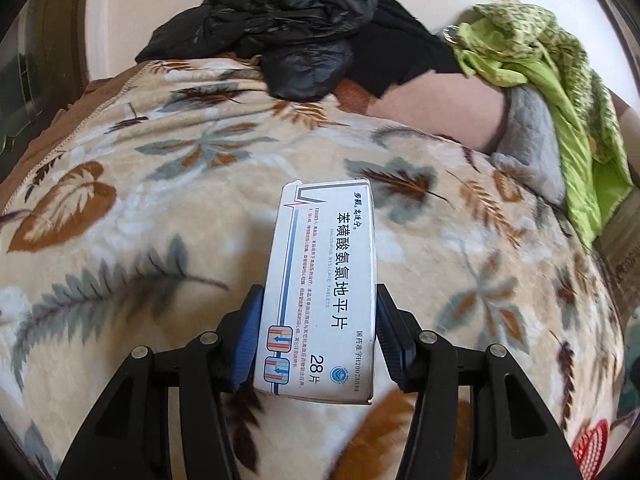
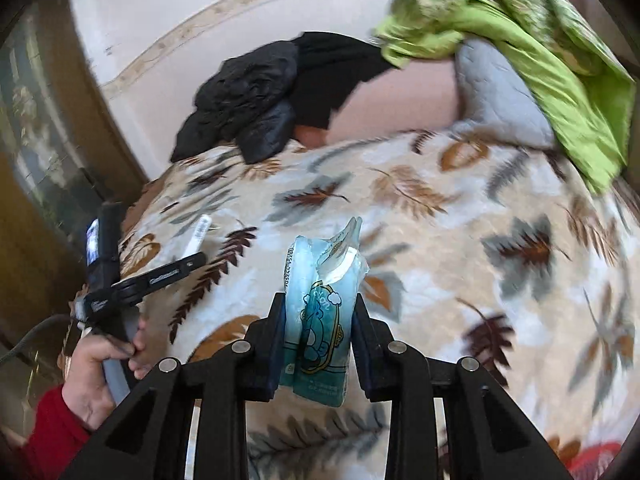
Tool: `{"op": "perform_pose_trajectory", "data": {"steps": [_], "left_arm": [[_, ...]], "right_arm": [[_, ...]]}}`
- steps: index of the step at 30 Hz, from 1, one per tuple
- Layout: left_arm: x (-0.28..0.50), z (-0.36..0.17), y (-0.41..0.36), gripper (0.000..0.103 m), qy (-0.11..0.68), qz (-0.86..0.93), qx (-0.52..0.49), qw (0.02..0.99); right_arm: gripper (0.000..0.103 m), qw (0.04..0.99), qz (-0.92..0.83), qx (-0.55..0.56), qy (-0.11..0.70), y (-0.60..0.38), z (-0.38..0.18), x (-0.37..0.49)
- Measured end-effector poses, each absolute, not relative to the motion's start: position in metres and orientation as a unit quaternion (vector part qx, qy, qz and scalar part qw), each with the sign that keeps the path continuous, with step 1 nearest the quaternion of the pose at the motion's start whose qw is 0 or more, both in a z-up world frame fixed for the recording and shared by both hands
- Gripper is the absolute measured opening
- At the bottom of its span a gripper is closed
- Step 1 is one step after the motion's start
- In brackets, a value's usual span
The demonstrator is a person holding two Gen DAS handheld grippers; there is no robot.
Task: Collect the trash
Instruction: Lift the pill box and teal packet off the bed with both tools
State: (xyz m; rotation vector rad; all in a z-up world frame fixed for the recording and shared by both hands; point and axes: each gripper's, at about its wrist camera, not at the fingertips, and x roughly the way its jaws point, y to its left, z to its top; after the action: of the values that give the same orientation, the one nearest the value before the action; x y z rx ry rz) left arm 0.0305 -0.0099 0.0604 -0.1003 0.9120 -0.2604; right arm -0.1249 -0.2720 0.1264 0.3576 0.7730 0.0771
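Observation:
In the left wrist view my left gripper is shut on a white medicine box with blue and red print, held above a leaf-patterned blanket. In the right wrist view my right gripper is shut on a crumpled blue tissue packet, also above the blanket. The left gripper and the hand holding it show at the left edge of the right wrist view, with the box seen edge-on.
A black plastic bag lies on black clothing at the far end of the bed, also in the right wrist view. A green garment and a grey quilted cushion lie at the far right. A pale wall is behind.

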Motion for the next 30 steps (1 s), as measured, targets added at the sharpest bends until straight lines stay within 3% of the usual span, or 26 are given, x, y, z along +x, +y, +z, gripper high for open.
{"op": "perform_pose_trajectory", "data": {"steps": [12, 30], "left_arm": [[-0.062, 0.092, -0.018, 0.052, 0.392, -0.133, -0.005, 0.91], [-0.11, 0.09, -0.015, 0.052, 0.366, -0.116, 0.048, 0.922]], "right_arm": [[0.032, 0.935, 0.044, 0.134, 0.326, -0.261, 0.177, -0.216], [0.032, 0.921, 0.053, 0.126, 0.365, -0.224, 0.093, -0.167]]}}
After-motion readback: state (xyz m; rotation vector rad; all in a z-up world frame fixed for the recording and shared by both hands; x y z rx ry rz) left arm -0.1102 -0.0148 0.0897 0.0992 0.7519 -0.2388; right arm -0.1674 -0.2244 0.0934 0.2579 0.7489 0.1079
